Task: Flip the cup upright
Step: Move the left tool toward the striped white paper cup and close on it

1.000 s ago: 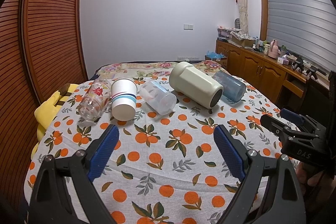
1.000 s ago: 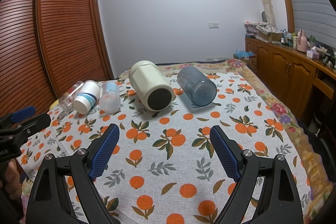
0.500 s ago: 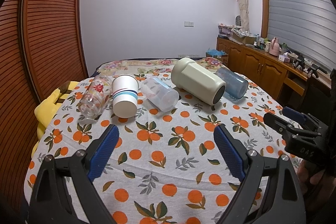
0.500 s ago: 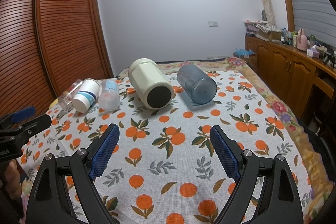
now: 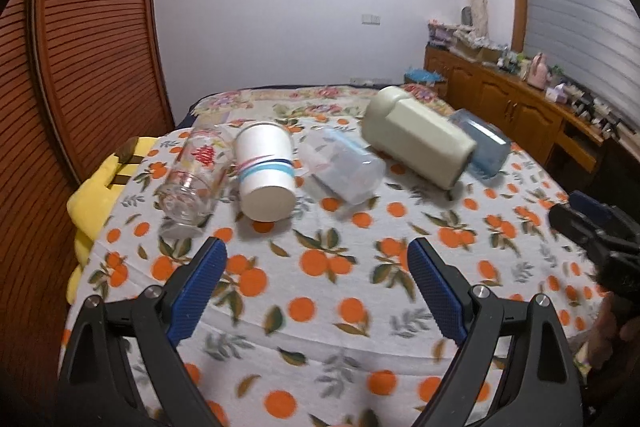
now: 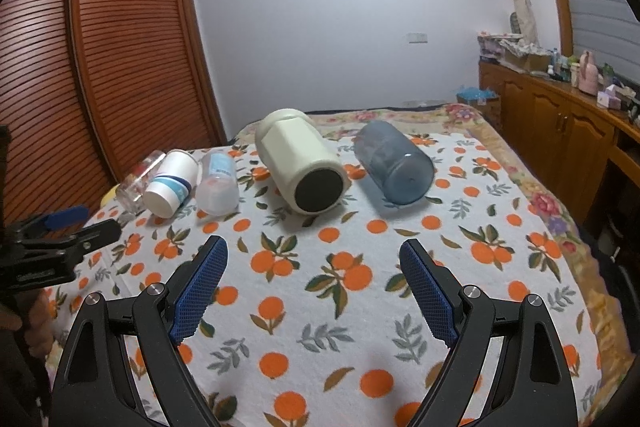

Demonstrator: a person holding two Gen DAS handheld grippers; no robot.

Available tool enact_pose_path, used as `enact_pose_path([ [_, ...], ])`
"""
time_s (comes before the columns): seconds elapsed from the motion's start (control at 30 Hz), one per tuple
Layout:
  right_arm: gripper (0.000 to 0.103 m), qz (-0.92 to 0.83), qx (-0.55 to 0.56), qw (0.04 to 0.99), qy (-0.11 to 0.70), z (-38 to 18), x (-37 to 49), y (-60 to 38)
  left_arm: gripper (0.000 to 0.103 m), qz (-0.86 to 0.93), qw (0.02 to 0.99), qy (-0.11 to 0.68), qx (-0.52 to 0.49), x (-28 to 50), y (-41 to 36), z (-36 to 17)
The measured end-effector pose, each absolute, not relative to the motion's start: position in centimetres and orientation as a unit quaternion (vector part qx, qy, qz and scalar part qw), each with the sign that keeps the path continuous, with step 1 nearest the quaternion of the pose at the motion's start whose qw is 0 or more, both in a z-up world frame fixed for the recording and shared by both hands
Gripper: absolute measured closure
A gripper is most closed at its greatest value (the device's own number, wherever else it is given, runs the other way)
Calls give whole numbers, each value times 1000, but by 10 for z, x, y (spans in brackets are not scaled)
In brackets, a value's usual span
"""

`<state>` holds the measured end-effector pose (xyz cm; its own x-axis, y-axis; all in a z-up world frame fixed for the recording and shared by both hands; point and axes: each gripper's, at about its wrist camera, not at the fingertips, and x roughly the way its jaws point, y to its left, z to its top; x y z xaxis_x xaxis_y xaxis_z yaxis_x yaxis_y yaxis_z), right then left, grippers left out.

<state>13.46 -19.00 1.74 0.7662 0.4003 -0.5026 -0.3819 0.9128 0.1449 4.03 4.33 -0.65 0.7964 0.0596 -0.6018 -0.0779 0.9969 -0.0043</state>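
Several cups lie on their sides in a row on the orange-print tablecloth (image 5: 320, 291). From left: a clear glass with red print (image 5: 194, 177), a white paper cup with blue stripes (image 5: 266, 173), a clear plastic cup (image 5: 344, 169), a large cream jar (image 5: 420, 143) and a blue tumbler (image 5: 486, 147). The right wrist view shows the same row: glass (image 6: 138, 181), paper cup (image 6: 170, 181), plastic cup (image 6: 218, 183), cream jar (image 6: 302, 165), blue tumbler (image 6: 394, 167). My left gripper (image 5: 316, 275) is open and empty, short of the paper cup. My right gripper (image 6: 314, 277) is open and empty, short of the cream jar.
A yellow cushion (image 5: 96, 187) sits off the table's left edge. A slatted wooden wardrobe (image 6: 100, 47) stands at the left. A wooden sideboard with clutter (image 6: 560, 107) runs along the right wall. Each gripper shows at the edge of the other's view.
The left gripper has moved forward and left toward the glass and paper cup, which look larger. The right gripper has edged closer to the cream jar. No cup has moved.
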Motion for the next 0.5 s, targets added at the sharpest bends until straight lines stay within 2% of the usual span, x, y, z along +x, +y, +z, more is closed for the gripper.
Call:
enact_pose_path([
  [0.5,13,256,-7,915,313,33,187,-146,11,15,929,370,-8,94,78,-1],
])
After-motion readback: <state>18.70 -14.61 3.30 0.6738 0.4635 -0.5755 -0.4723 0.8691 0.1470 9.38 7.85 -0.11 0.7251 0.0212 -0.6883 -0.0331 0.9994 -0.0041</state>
